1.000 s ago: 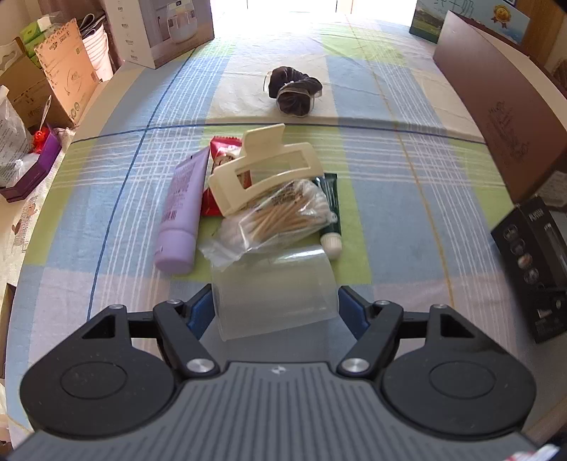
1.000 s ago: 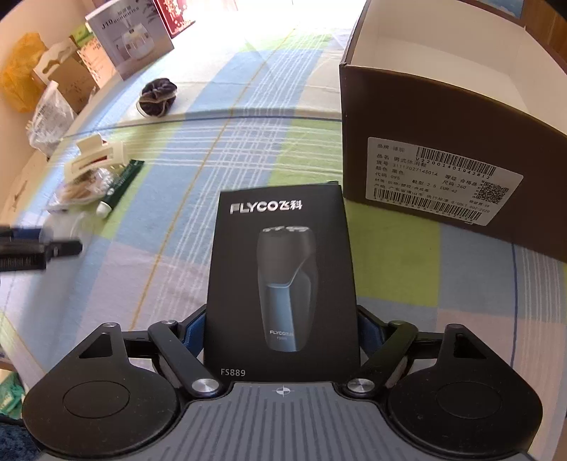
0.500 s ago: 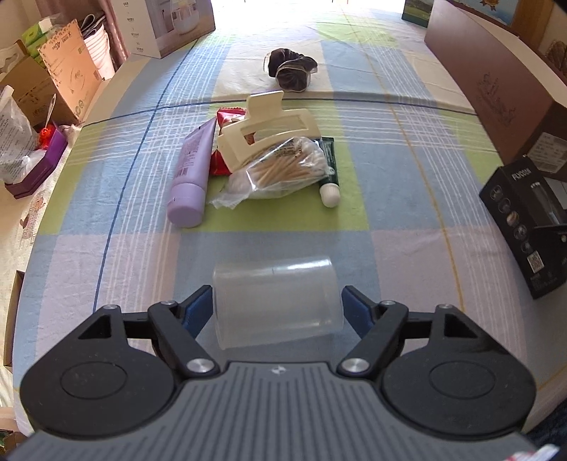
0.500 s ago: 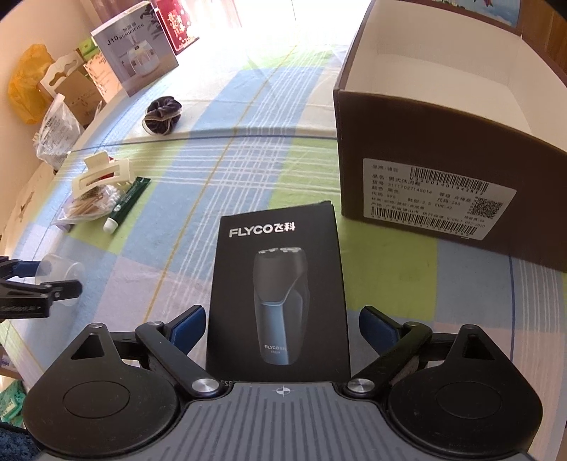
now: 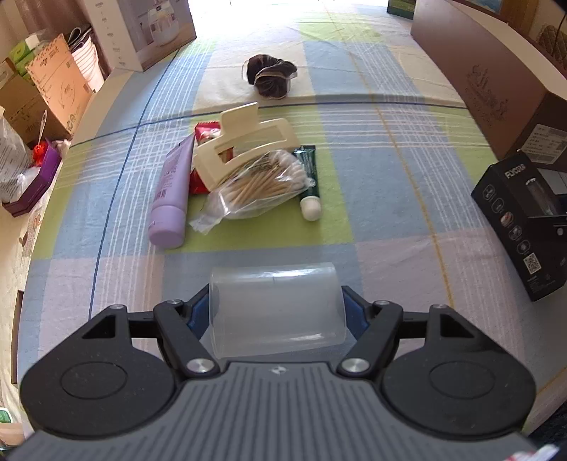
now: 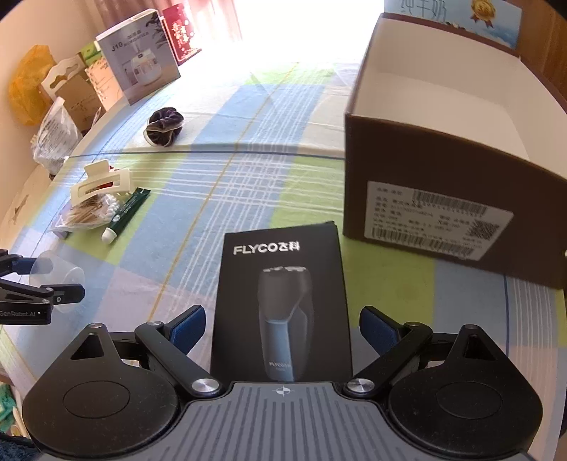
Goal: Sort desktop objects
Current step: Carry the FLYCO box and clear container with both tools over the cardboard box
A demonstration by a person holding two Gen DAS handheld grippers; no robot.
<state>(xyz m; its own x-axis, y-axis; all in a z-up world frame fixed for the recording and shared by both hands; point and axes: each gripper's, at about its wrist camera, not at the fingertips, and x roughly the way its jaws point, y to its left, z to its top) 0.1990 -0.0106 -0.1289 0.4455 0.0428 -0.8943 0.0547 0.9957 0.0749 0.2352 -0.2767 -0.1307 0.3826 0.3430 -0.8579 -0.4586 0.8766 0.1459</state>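
A checked cloth [image 5: 372, 149] in blue, green, cream and lilac squares is covering the whole surface. Strong daylight is pouring in from the far end [image 6: 283, 32], washing the cloth out to white there. Along the left edge, cardboard boxes [image 5: 46, 88] and a white product box [image 6: 141, 67] are standing crowded together, with a yellow bag [image 6: 26, 85] sitting beside them.

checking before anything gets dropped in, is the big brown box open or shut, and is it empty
Open: the brown box has no lid on, its white inside showing. The visible part looks empty; the floor behind the near wall is hidden.
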